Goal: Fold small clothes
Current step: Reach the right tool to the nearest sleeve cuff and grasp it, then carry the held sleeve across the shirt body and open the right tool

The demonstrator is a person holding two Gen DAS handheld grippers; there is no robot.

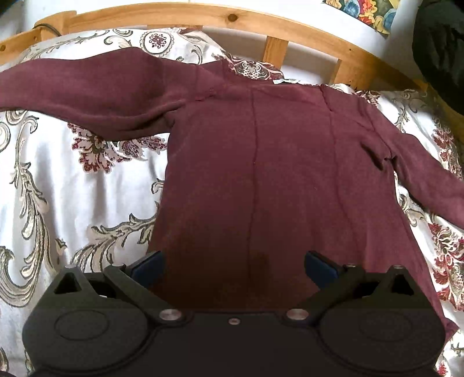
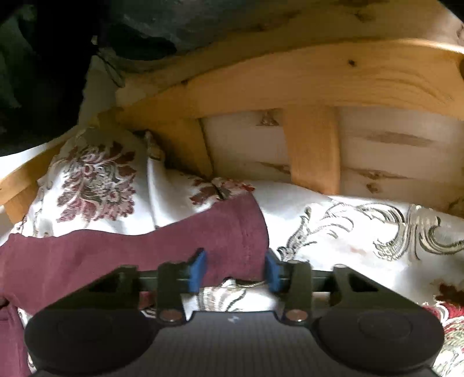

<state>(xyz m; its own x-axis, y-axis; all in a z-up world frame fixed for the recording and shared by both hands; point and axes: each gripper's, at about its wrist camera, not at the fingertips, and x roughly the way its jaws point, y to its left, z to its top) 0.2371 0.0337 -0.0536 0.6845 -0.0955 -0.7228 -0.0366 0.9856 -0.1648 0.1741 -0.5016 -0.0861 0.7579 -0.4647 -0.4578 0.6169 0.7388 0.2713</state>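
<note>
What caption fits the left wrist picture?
Open left claw hovers over a maroon shirt spread on a flowery bedspread.

Looks like a bedroom in somebody's home. There's a pine bed frame (image 1: 304,21) with slatted rails curving across the far side, and a shiny white bedspread (image 1: 58,185) with maroon flowers and grey scrolls covering the mattress. A maroon long-sleeved top (image 1: 275,162) lies spread flat on it. Far right, a bright floral cloth (image 1: 365,11) and something dark (image 1: 440,49) piled up.
</note>
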